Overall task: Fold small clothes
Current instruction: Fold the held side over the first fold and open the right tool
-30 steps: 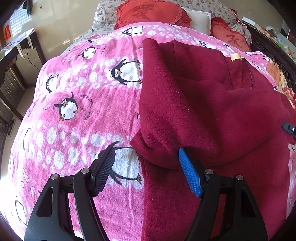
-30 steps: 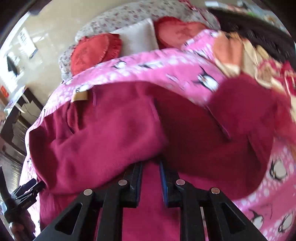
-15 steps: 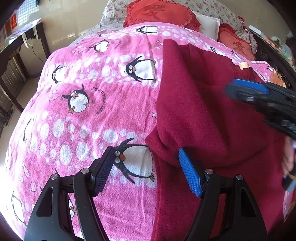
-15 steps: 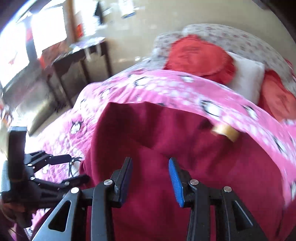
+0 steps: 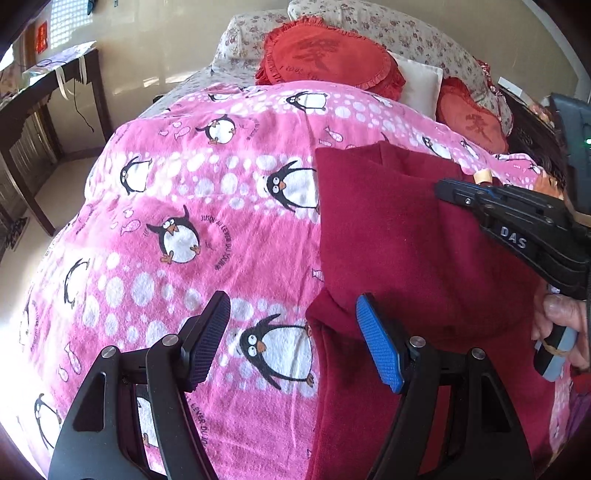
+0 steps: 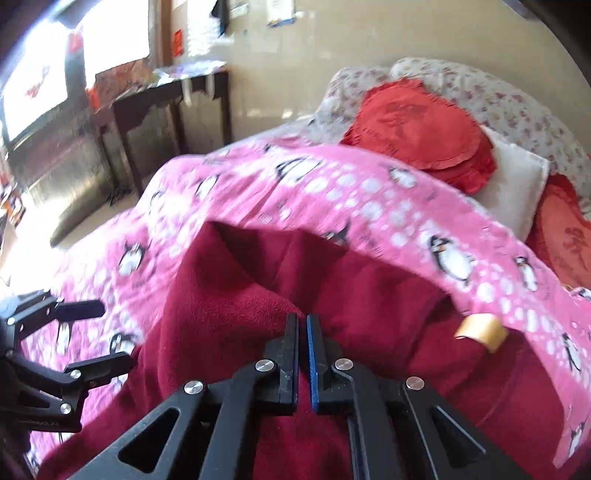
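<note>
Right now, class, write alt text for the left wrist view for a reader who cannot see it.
An open left gripper hovers over a pink penguin blanket beside a dark red garment. The right gripper, in a person's hand, reaches across the garment; red cushions lie behind.

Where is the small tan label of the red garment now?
In the right wrist view the tan label is at the right, on the dark red garment, just under the edge of the pink penguin blanket.

A pink penguin-print blanket (image 5: 207,206) is covering the bed. Two red round cushions (image 5: 328,59) and a white pillow (image 5: 421,83) are leaning at its head, against floral bedding (image 5: 402,29). A dark wooden table (image 6: 166,99) is standing by the wall.
</note>
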